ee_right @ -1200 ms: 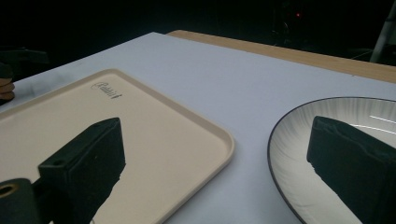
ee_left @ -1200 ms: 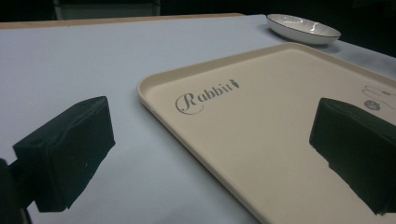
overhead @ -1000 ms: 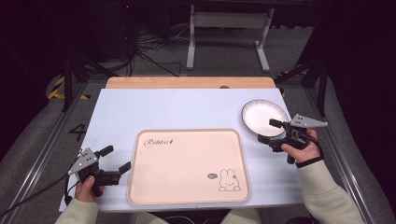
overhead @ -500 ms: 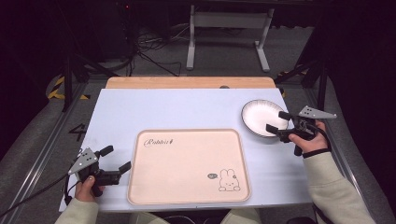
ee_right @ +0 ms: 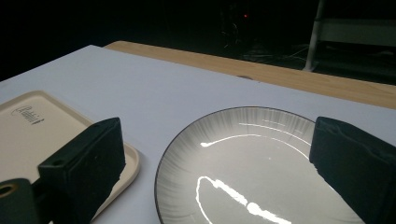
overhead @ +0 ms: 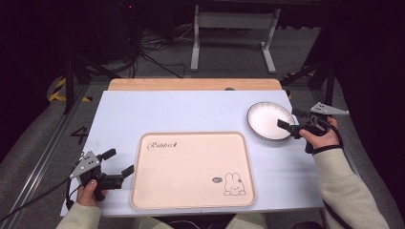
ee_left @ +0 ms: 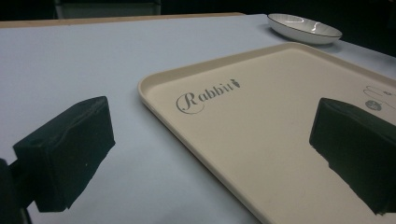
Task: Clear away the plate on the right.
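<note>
A white plate with a thin dark rim sits at the table's right. My right gripper is open at its right edge and points left across it. In the right gripper view the plate lies between the wide-apart jaws of that gripper, which hold nothing. A beige tray printed with "Rabbit" and a small bunny lies at the front centre. My left gripper is open just left of the tray, near the table's front edge. From the left gripper, the tray's corner lies ahead.
The table top is pale blue-white with a wooden strip along its far edge. Beyond it stand a metal frame and cables on a dark floor. The plate shows far off in the left gripper view.
My right gripper has moved away from the person along the plate's right side, and its jaws now reach over the rim. The left gripper has stayed put.
</note>
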The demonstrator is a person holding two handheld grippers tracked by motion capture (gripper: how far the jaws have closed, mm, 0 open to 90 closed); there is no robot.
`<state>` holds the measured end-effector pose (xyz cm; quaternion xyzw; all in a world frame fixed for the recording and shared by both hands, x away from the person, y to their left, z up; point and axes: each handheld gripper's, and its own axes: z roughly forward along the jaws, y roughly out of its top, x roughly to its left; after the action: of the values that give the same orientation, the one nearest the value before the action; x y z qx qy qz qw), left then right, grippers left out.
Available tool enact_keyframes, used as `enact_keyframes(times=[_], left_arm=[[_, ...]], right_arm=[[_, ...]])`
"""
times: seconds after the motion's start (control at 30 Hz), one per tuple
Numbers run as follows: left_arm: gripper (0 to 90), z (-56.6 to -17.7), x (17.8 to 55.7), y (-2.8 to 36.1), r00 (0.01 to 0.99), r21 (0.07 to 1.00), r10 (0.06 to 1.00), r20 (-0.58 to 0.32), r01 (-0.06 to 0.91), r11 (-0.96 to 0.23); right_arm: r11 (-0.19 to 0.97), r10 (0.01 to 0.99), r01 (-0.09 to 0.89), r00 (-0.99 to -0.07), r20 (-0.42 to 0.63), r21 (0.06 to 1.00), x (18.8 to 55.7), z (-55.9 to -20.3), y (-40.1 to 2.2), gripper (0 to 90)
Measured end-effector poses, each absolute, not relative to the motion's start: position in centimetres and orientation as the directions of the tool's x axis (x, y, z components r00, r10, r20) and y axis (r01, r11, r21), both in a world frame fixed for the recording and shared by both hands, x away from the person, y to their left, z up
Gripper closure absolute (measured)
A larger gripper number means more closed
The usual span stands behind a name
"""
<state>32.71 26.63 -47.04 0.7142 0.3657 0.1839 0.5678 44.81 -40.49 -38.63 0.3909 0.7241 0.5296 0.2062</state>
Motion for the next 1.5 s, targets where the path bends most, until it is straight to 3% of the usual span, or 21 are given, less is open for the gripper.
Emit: enact_keyframes(times=[0.87,1.13,1.5], left_arm=[[0.4,-47.0,32.7,26.6,0.665,0.945,0.731,-0.153,0.315,-0.088],[0.4,-47.0,32.7,26.7,0.667,0.945,0.729,-0.153,0.315,-0.091],[0.4,-47.0,32.7,26.7,0.667,0.945,0.729,-0.153,0.315,-0.091]], right_arm=[[0.103,0.857,0.439,-0.494,0.145,0.892,49.0,-39.7,-42.7,8.2],[0.11,0.88,0.511,-0.449,0.156,0.853,50.0,-41.0,-43.2,17.8],[0.078,0.9,0.58,-0.39,0.192,0.811,50.5,-42.9,-44.1,21.3]])
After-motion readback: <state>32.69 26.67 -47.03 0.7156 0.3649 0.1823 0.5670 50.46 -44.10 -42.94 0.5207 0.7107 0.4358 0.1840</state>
